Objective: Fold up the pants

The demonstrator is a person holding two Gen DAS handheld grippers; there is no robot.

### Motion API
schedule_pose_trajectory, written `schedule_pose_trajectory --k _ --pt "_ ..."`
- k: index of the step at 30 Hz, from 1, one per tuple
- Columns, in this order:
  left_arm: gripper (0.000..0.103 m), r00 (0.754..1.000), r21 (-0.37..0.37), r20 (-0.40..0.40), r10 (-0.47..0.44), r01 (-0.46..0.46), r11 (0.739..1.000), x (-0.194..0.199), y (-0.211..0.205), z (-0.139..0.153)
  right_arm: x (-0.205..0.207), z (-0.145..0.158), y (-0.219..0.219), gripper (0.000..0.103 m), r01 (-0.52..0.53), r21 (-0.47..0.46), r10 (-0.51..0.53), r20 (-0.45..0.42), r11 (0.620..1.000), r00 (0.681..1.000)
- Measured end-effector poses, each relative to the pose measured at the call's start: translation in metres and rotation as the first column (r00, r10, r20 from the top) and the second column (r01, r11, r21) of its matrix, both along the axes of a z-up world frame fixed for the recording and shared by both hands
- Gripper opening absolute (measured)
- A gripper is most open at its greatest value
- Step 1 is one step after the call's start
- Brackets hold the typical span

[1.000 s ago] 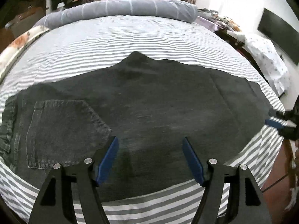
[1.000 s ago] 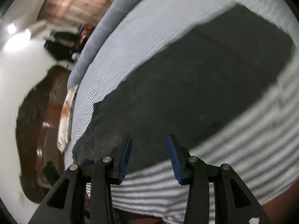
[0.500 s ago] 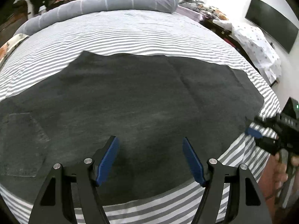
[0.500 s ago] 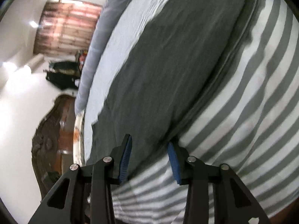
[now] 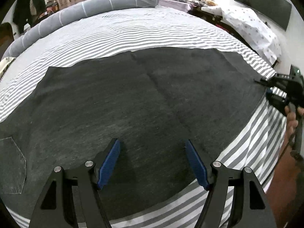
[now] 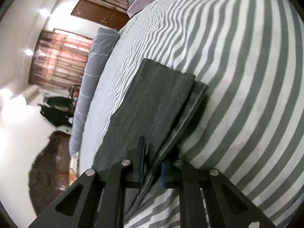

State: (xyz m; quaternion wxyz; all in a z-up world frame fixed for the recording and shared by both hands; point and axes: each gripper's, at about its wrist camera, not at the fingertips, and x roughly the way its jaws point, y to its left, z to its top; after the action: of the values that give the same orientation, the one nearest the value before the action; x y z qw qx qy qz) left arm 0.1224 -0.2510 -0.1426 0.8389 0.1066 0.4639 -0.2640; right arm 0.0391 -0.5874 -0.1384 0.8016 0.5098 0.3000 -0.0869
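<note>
Right gripper [image 6: 153, 168], jaws just closing, pinches the pants [image 5: 133, 104] at their hem end; left gripper [image 5: 153, 161] hovers wide, empty; next, a lift-and-carry fold toward the waist.

One pants [image 5: 133, 104], one bolster [image 5: 85, 11], two grippers — perhaps more pillows behind.

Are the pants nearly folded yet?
Not yet. The dark jeans already lie flat, legs stacked, on the striped bed. The right hand-held gripper has just been closing on the leg ends; the left hand-held gripper hangs open above. Folding them shorter is left.
</note>
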Motion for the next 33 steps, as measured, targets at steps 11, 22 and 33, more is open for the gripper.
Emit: schedule_pose_trajectory --k 11,22,33 --pt "0.072 1.000 0.000 -0.014 0.000 0.000 1.000 0.005 0.001 -0.001 0.009 0.037 0.014 0.006 -0.041 -0.029 0.042 0.035 0.999 0.998" --pt "0.072 0.993 -0.107 -0.069 0.098 -0.105 0.989 0.016 0.069 0.015 0.063 0.110 0.113 0.006 -0.279 -0.146 0.294 0.093 0.949 0.951" --pt "0.072 0.954 -0.185 -0.111 0.279 -0.296 0.937 0.028 0.171 0.022 0.117 0.082 0.283 0.006 -0.634 -0.276 0.631 -0.110 0.723 0.768"
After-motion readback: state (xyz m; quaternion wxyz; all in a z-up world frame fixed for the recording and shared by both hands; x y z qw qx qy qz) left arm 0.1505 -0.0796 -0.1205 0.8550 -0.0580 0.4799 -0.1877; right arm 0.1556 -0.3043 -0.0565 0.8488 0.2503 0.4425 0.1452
